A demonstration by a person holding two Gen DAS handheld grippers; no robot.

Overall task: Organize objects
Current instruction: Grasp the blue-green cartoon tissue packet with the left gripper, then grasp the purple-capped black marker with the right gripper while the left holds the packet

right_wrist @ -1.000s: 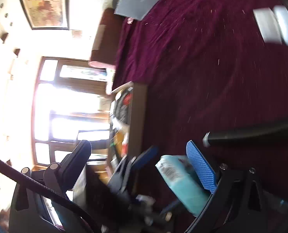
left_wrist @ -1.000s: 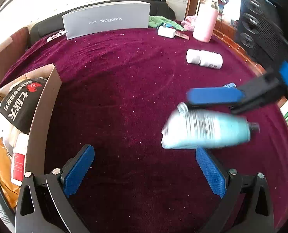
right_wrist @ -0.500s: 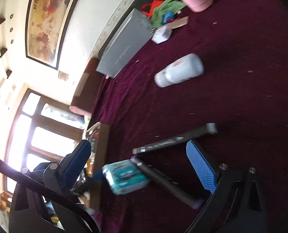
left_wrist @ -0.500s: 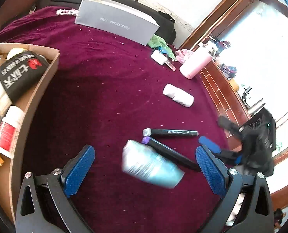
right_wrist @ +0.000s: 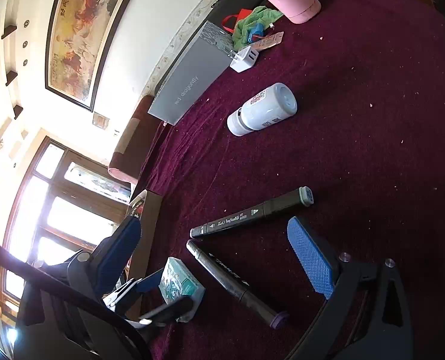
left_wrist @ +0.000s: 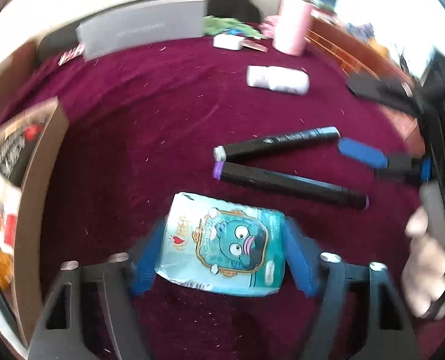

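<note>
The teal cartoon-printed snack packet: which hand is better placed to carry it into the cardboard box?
Left. The left gripper has just been closing, its blue fingers flanking the teal packet, with the cardboard box right beside it. The right gripper is open and empty, over the two black markers.

Packet (left_wrist: pixel 222 246) on the cloth (left_wrist: pixel 150 150) between box (left_wrist: pixel 39 162) and two markers (left_wrist: pixel 288 181) — bottle (left_wrist: pixel 278 79) beyond

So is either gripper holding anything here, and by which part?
The left gripper, whose jaws have just been closing, clamps the teal tissue pack across its two side edges. The right gripper is open, holding nothing.
</note>
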